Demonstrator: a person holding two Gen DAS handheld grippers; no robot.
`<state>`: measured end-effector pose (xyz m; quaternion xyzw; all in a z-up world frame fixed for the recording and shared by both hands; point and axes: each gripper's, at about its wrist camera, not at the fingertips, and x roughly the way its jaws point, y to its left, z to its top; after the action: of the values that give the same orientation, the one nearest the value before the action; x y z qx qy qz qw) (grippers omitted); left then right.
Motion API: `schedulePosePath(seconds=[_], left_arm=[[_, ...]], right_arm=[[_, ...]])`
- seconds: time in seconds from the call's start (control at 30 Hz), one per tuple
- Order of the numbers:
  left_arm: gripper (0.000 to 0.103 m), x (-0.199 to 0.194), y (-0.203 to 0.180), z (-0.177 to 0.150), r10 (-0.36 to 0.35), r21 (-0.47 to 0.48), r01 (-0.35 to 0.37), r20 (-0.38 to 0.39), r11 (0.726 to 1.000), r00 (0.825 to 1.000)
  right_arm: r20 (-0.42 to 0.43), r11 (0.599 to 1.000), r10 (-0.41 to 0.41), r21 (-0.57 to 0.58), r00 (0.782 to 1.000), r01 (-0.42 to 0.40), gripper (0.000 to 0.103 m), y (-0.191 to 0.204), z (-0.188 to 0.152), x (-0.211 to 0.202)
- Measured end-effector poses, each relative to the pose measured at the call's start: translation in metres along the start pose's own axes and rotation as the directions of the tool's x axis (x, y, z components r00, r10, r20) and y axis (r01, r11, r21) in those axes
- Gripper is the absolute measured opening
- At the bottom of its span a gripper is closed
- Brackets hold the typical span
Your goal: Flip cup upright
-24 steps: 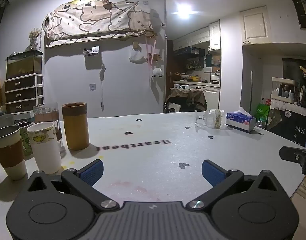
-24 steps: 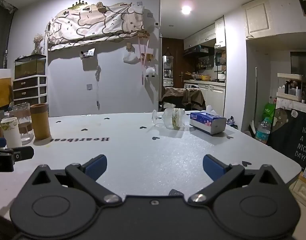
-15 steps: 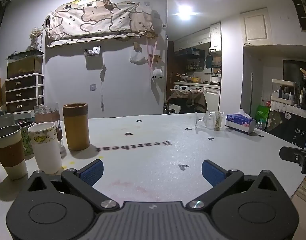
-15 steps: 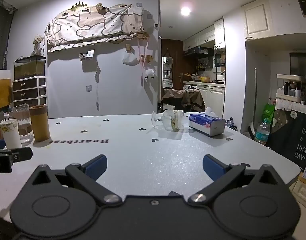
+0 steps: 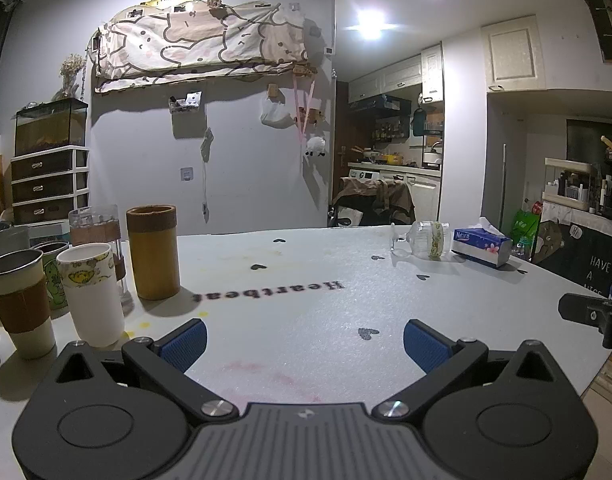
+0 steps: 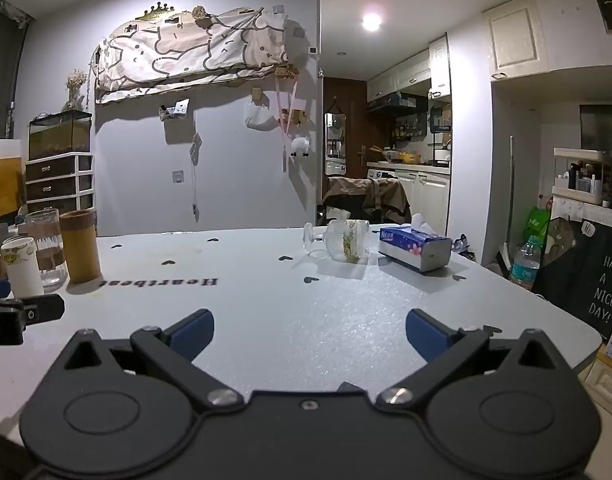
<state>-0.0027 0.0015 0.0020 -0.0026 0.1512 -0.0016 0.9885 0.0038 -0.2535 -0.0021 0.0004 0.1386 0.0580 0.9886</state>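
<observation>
the cup [image 6: 345, 240] lies on its side far ahead of the right gripper [image 6: 309, 332], axis across the view; both grippers [image 5: 304, 340] are spread wide, holding nothing.

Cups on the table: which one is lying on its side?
The clear glass cup with the floral band, beside the tissue box. The brown cylinder cup and white cup stand upright in the left cluster.
</observation>
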Motion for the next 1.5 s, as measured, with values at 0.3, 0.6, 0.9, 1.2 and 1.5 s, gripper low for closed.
schedulePosePath(seconds=[0.3, 0.6, 0.9, 1.2, 1.5], left_arm=[[0.103, -0.0004, 0.0, -0.0002, -0.001, 0.001, 0.001, -0.002, 1.0, 1.0], [0.103, 0.0, 0.0, -0.0006, -0.002, 0.002, 0.002, -0.003, 1.0, 1.0], [0.103, 0.0, 0.0001, -0.0005, -0.001, 0.002, 0.001, -0.004, 1.0, 1.0], [0.103, 0.0005, -0.0002, -0.0012, -0.001, 0.003, 0.001, -0.005, 1.0, 1.0], [0.103, 0.0006, -0.0001, -0.0011, -0.002, 0.003, 0.002, -0.006, 1.0, 1.0]], right_arm=[[0.0, 1.0, 0.002, 0.0, 1.0, -0.002, 0.103, -0.0004, 0.0003, 0.0], [0.0, 1.0, 0.003, 0.001, 1.0, -0.003, 0.103, -0.0028, 0.0, -0.0024], [0.0, 1.0, 0.003, 0.0, 1.0, -0.003, 0.103, -0.0027, -0.0001, -0.0025], [0.0, 1.0, 0.003, 0.001, 1.0, -0.003, 0.103, -0.003, 0.0, -0.0025], [-0.001, 1.0, 0.003, 0.001, 1.0, -0.003, 0.103, 0.0007, -0.0031, -0.0008]])
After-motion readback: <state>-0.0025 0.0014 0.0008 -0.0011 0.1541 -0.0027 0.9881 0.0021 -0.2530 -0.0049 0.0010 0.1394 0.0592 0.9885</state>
